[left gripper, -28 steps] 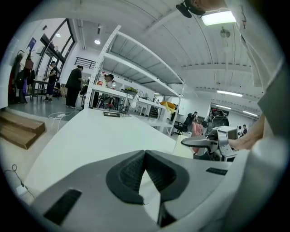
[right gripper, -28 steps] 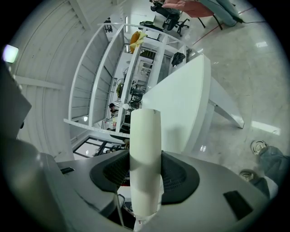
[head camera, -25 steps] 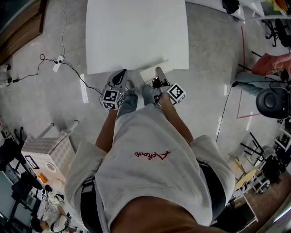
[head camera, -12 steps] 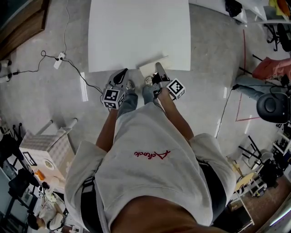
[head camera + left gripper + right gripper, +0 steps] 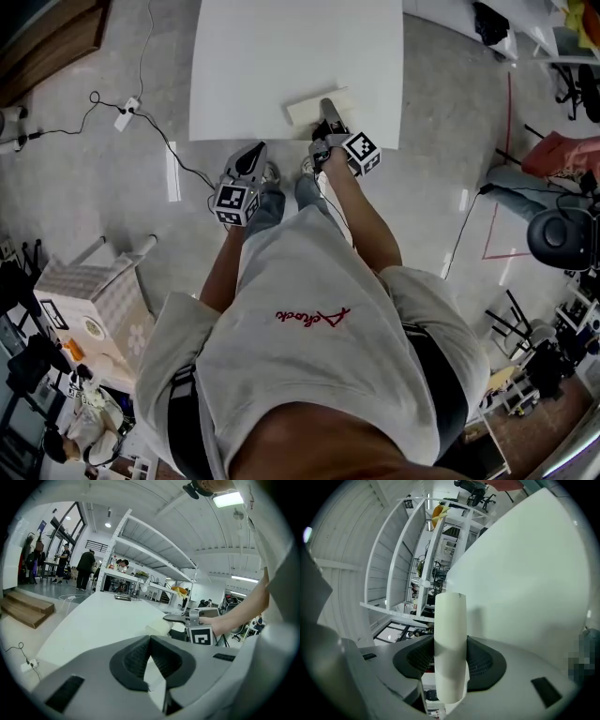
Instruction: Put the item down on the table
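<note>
Cream-white and block-shaped, the single item point(image 5: 314, 105) sits over the near right part of the one white table point(image 5: 281, 56), just inside its near edge; whether its underside touches the tabletop cannot be told. There are two grippers, each carrying one marker cube. The right gripper point(image 5: 327, 112) reaches over the table's near edge and is clamped on the item, which juts out to the left of its jaws in the head view. In the right gripper view the item stands between the two dark ribbed pads point(image 5: 485, 660), pressed on both sides, and runs well past the jaw tips, with the white tabletop filling the space beyond. That gripper's marker cube point(image 5: 361, 153) hangs just off the table edge, over the grey floor point(image 5: 441, 112). The left gripper point(image 5: 251, 157) is to the left of the right one, apart from it, short of the table edge and over the floor, with its own marker cube point(image 5: 232, 199) nearer the person. Its jaws are closed together at the tips, with nothing between them. One white power strip point(image 5: 123, 114) lies on the floor left of the table.
</note>
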